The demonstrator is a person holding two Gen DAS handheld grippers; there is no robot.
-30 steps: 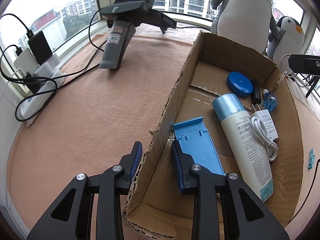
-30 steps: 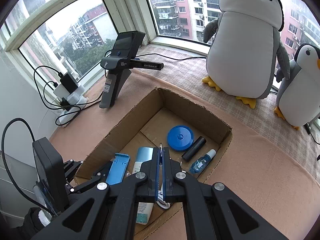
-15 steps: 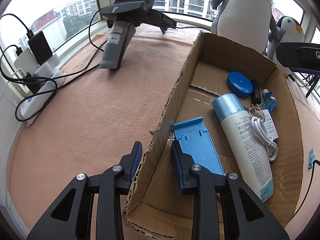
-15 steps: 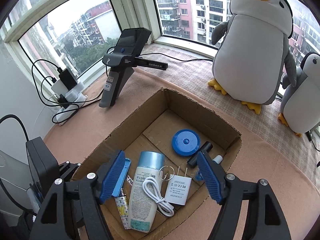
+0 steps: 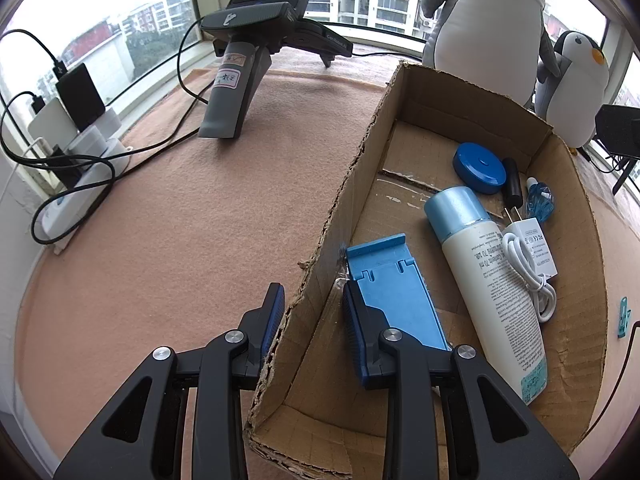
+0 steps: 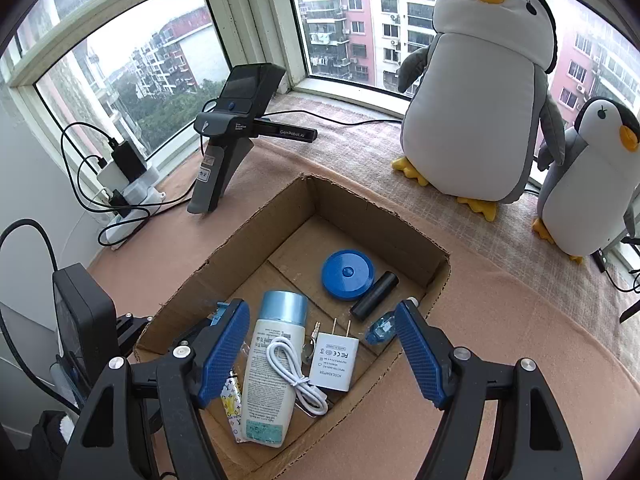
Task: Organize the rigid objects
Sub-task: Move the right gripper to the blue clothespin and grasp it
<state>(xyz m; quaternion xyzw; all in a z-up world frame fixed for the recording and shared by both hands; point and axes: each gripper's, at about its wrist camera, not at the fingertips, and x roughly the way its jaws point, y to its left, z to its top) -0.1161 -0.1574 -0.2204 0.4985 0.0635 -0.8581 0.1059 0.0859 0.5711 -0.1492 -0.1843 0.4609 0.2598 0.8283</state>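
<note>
Open cardboard box of small items on a peach cloth, one gripper at its wall, one above it.

Left wrist view: the left gripper (image 5: 313, 314) straddles the left wall of the cardboard box (image 5: 340, 216), one finger outside, one inside, jaws parted with the wall between them; whether the pads press it I cannot tell. The blue stand (image 5: 394, 290) lies flat beside the inner finger, long axis near to far. The lotion bottle (image 5: 486, 276) lies alongside, cap pointing far.
Right wrist view: the right gripper (image 6: 320, 352) hangs over the box, jaws spread wide and holding nothing. Below lie the bottle (image 6: 270, 372), a white adapter (image 6: 334, 360) with prongs pointing far, a coiled cable (image 6: 294, 376), a blue disc (image 6: 347, 275) and a black cylinder (image 6: 374, 296).
</note>
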